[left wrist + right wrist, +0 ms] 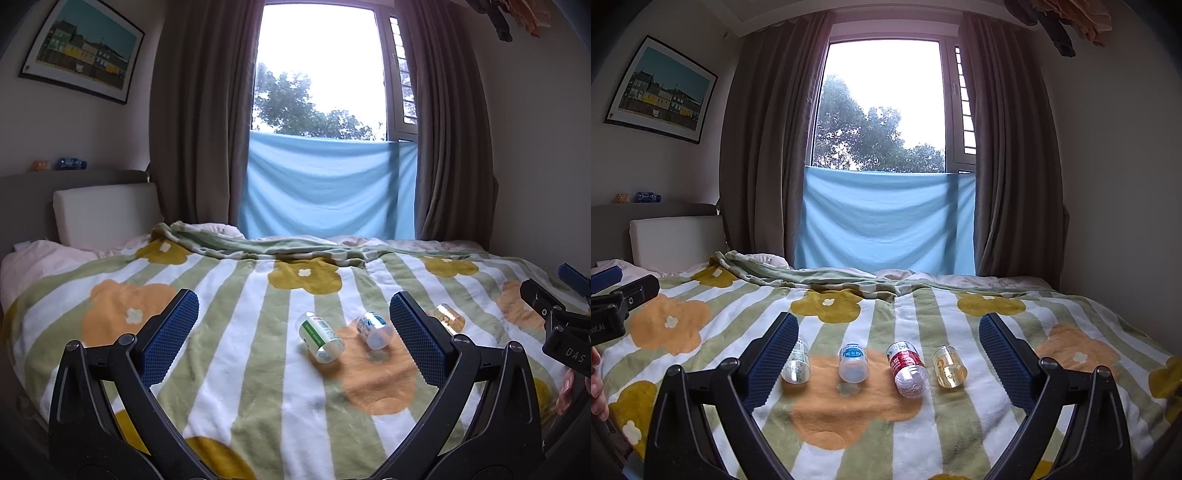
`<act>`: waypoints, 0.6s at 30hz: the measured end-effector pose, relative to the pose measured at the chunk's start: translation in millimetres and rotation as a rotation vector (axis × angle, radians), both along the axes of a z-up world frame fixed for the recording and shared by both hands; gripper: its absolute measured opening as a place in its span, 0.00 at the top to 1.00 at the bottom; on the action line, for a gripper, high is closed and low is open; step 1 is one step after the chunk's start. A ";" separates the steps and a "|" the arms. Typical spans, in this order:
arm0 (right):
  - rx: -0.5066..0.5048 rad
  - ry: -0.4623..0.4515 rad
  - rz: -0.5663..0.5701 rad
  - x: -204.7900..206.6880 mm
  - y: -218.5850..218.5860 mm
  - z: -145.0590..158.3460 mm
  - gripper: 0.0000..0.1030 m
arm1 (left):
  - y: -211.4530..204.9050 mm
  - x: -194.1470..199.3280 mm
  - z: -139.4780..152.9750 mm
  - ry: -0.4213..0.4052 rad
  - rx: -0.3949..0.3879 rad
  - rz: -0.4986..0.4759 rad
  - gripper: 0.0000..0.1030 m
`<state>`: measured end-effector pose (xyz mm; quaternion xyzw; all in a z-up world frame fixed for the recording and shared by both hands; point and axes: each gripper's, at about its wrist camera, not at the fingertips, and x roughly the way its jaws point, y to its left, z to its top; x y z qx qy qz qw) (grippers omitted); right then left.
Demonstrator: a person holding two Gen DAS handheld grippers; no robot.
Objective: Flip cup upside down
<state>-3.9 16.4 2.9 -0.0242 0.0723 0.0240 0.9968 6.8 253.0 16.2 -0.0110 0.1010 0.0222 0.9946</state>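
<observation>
lying on their sides, four small clear cups are seen in a row on the flowered blanket (pixel 886 424) of the bed, in the lower middle of the right wrist view: a green-labelled cup (pixel 796 363) at the left, partly hidden behind the left blue pad, then a blue-labelled cup (pixel 853 363), a red-labelled cup (pixel 908 369), and an amber cup (pixel 948 367) at the right. none is stood upright or upside down. the right tongs (pixel 888 354) are held released, spread wide around the row, touching nothing.

in the left wrist view the left tongs (pixel 293 332) are likewise spread wide and empty. the green-labelled cup (pixel 319 341) and blue-labelled cup (pixel 373 329) are seen between the pads, right of centre, and the amber cup (pixel 448 317) shows just beyond the right pad. the red-labelled cup is hidden there. the other tongs are glimpsed at the right edge.

a blue cloth (pixel 886 221) is hung below the window (pixel 882 103) in the upper middle, between brown curtains (pixel 764 140).
</observation>
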 end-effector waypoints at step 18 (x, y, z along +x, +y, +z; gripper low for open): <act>0.002 0.001 0.000 -0.3 -1.0 -0.3 0.05 | -6.0 -1.8 4.7 0.015 0.000 -0.013 0.00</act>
